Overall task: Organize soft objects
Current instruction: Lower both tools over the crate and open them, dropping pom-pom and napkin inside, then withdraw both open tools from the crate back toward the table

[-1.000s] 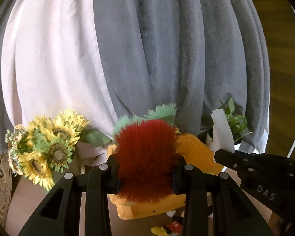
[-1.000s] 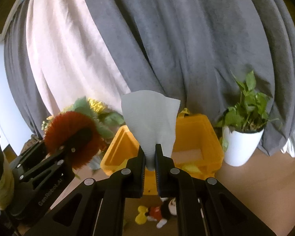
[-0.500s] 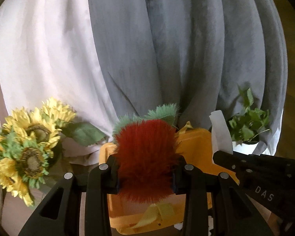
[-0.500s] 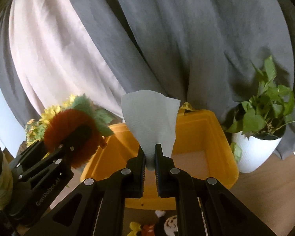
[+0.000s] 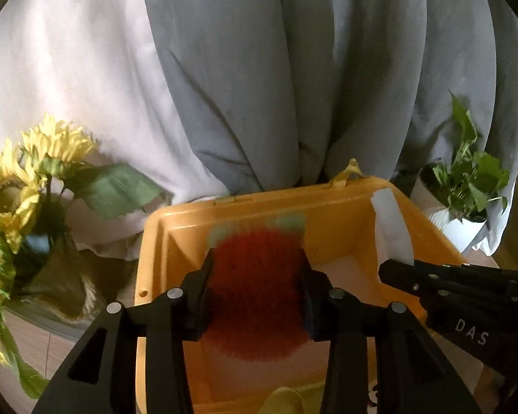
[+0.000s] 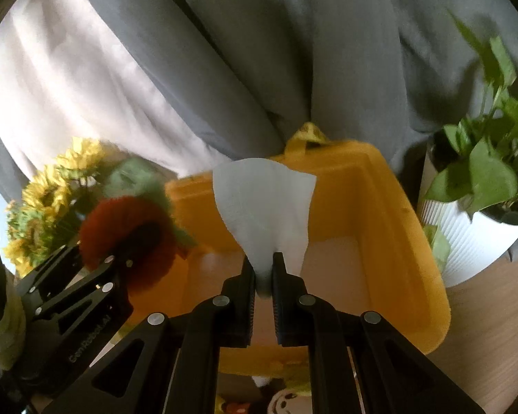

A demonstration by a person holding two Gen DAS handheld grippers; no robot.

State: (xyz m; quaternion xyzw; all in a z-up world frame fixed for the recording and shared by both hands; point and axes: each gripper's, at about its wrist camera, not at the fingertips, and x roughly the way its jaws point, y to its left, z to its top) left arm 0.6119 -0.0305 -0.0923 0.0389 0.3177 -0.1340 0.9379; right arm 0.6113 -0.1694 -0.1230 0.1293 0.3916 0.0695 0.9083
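Note:
My left gripper point(image 5: 257, 276) is shut on a red furry plush with green tufts point(image 5: 255, 296) and holds it over the open yellow bin point(image 5: 328, 203). It also shows in the right wrist view point(image 6: 127, 234), at the bin's left edge. My right gripper point(image 6: 263, 269) is shut on a white tissue point(image 6: 264, 207) that stands up from its jaws above the bin point(image 6: 380, 207). The tissue point(image 5: 392, 231) and right gripper show at the right of the left wrist view.
A sunflower bouquet point(image 5: 13, 200) stands left of the bin. A potted green plant in a white pot point(image 6: 480, 207) stands at its right. Grey and white curtains point(image 5: 259, 69) hang behind. A small cartoon plush toy point(image 6: 279, 402) lies in front of the bin.
Both grippers have moved forward and down toward the bin, which now looks larger. The red plush is now over the bin's inside. Both grips are unchanged.

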